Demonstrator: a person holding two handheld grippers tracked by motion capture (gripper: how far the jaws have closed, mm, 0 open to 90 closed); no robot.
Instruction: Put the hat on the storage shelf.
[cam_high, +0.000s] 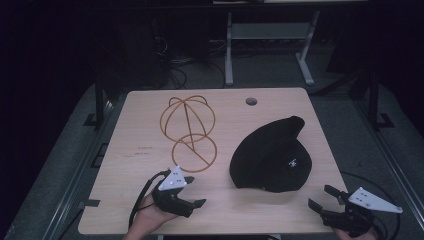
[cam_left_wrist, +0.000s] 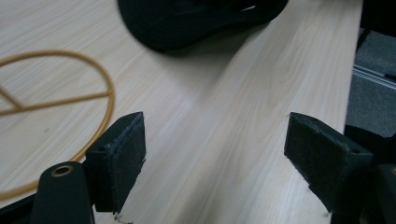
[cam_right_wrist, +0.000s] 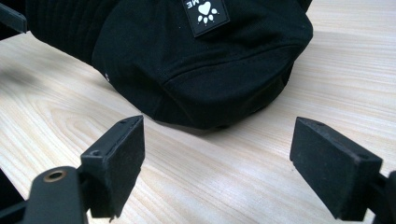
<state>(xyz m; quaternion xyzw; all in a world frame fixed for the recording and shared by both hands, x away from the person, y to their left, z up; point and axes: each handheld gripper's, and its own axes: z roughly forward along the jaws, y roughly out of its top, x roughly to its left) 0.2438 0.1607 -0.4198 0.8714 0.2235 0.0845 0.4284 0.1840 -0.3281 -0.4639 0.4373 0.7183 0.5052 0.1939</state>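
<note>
A black cap (cam_high: 272, 155) with a small white paw badge lies on the right half of the wooden table (cam_high: 140, 145). A gold wire hat stand (cam_high: 189, 131) lies on its side left of it. My left gripper (cam_high: 196, 191) hovers open near the front edge, below the stand's ring (cam_left_wrist: 70, 93), with the cap's rim (cam_left_wrist: 196, 23) farther off. My right gripper (cam_high: 326, 196) stands open at the front right corner, facing the cap (cam_right_wrist: 187, 56) and its badge (cam_right_wrist: 205, 14), a short way from the brim. Nothing sits between either pair of jaws.
A round cable hole (cam_high: 251, 101) sits near the table's far edge. Grey floor, cables and a metal frame (cam_high: 267, 45) lie beyond. The table's right edge (cam_left_wrist: 352, 70) runs close to the left gripper's right jaw.
</note>
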